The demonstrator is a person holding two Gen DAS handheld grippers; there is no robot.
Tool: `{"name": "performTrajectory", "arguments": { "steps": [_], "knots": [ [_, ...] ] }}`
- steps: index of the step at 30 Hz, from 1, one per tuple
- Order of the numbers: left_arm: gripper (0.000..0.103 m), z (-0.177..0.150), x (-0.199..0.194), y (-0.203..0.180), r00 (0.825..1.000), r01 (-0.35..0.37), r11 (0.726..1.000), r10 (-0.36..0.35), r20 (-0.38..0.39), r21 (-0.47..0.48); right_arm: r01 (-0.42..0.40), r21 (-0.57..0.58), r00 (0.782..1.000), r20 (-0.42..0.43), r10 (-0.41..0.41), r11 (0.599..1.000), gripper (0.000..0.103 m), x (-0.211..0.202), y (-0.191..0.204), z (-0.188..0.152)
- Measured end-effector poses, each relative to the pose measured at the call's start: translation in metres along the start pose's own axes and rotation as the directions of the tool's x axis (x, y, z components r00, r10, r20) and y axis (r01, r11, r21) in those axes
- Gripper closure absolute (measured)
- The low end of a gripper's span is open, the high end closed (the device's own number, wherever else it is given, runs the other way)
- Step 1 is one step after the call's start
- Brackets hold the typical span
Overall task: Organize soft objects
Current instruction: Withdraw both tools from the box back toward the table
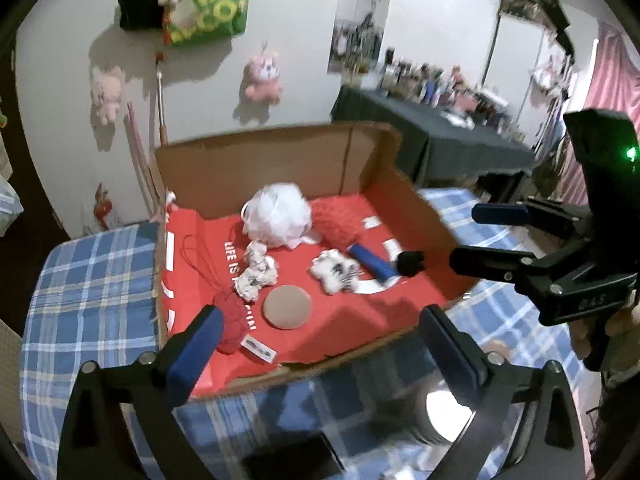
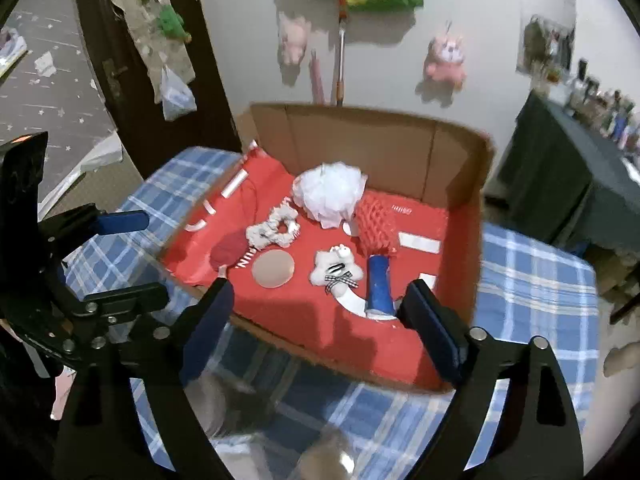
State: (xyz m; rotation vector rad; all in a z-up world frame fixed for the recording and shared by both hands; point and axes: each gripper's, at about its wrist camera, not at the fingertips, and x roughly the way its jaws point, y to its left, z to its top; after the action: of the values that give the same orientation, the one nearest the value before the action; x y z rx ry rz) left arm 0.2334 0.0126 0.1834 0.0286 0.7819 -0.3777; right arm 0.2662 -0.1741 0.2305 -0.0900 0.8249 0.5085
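1. Here, in the left wrist view, the left gripper (image 1: 320, 340) has its jaws spread wide and nothing is between them. It hangs above the near edge of the box (image 1: 280, 160), which stands on a checked cloth (image 1: 92, 280). Inside, on the red lining (image 1: 360, 312), lie a white puff (image 1: 278, 214), a scrunchie (image 1: 256, 274), a round pad (image 1: 287, 307), a star toy (image 1: 336, 272), a blue roll (image 1: 372, 265) and a red ball (image 1: 230, 326). The red ball is just beside the left blue pad. The right gripper (image 1: 480, 236) shows at the right side, also released and empty, above the right wall of the box.

2. In the right wrist view, the right gripper (image 2: 320, 328) is wide open, with nothing grasped, over the near wall of the box (image 2: 360, 136). The puff (image 2: 328, 194) lies at the back, touching a red mesh sponge (image 2: 376, 230). The scrunchie (image 2: 272, 230) lies left of the middle, and the pad (image 2: 273, 269) and star toy (image 2: 338, 270) are in front. The blue roll (image 2: 378, 284) stands just beside the right finger. The left gripper (image 2: 124, 256) is at the left, open.
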Motion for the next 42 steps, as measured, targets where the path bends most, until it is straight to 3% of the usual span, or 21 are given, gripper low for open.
{"name": "performTrajectory", "arguments": {
  "steps": [5, 10, 20, 24, 31, 36, 42],
  "knots": [
    [0.0, -0.024, -0.053, -0.02, 0.99, -0.021, 1.0, 0.022, 0.139, -0.005, 0.039, -0.012, 0.994, 0.099, -0.038, 0.999, 0.011, -0.052, 0.022, -0.028],
    [0.0, -0.051, -0.091, -0.037, 0.974, -0.029, 0.999, 0.033, 0.223, -0.021, 0.089, -0.005, 0.979, 0.182, -0.087, 0.996, 0.007, -0.088, 0.042, -0.06],
    [0.0, -0.113, -0.128, -0.068, 0.923, -0.111, 0.994, 0.111, 0.368, -0.022, 0.217, 0.024, 0.91, 0.357, -0.211, 0.976, 0.002, -0.133, 0.084, -0.131],
    [0.0, -0.132, -0.128, -0.072, 0.917, -0.119, 0.992, 0.128, 0.378, -0.047, 0.3, 0.055, 0.861, 0.415, -0.295, 0.952, 0.0, -0.137, 0.096, -0.159],
    [0.0, -0.164, -0.123, -0.071, 0.9, -0.166, 0.981, 0.193, 0.392, -0.102, 0.323, 0.119, 0.842, 0.416, -0.342, 0.939, 0.0, -0.128, 0.1, -0.191],
    [0.0, -0.186, -0.112, -0.07, 0.887, -0.191, 0.974, 0.226, 0.403, -0.126, 0.37, 0.151, 0.816, 0.419, -0.398, 0.917, 0.0, -0.112, 0.099, -0.214],
    [0.0, -0.206, -0.094, -0.066, 0.896, -0.195, 0.971, 0.234, 0.378, -0.141, 0.362, 0.199, 0.814, 0.409, -0.412, 0.911, 0.0, -0.097, 0.093, -0.238]
  ]
}}
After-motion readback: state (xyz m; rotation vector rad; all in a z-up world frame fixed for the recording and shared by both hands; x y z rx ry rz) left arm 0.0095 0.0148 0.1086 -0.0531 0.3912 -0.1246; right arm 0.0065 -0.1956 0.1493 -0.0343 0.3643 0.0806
